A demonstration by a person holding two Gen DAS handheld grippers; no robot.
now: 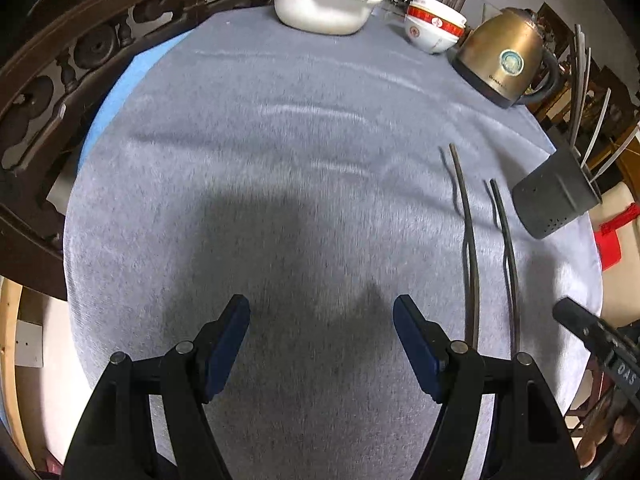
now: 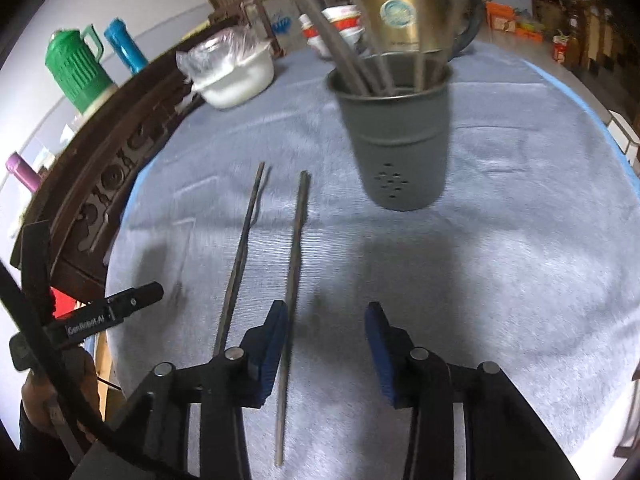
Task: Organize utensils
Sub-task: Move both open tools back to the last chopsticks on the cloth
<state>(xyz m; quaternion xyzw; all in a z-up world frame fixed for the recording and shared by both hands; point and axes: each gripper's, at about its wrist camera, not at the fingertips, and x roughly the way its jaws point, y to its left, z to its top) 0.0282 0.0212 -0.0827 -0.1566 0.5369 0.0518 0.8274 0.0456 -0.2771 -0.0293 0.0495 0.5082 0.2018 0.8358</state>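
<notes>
- Left gripper point(image 1: 321, 312): black frame with blue pads, jaws spread wide over bare cloth, nothing between them.
- Right gripper point(image 2: 327, 320): same build, jaws partly apart; no pad presses on anything.
- Two long dark chopsticks: the nearer chopstick point(image 2: 294, 280) lies flat on the cloth, its lower stretch running just inside the right gripper's left-hand pad; whether the two touch cannot be told through the blur. The farther chopstick point(image 2: 239, 260) lies beside it, outside that pad, the pair roughly parallel.
- Dark grey perforated metal utensil holder point(image 2: 394, 140): upright on the cloth, beyond the chopsticks and to their right, several long utensils standing in it.
- Grey-blue tablecloth point(image 1: 280, 160): covers the round table.
- Brass-coloured electric kettle point(image 1: 508, 56): at the far edge of the table.
- Stacked white bowls with red bands point(image 1: 434, 30): beside the kettle.
- White casserole dish under clear plastic film point(image 1: 324, 4): at the far edge of the table.
- Green plastic jug point(image 2: 76, 68): off the table, behind a carved dark wooden rail point(image 2: 120, 160).
</notes>
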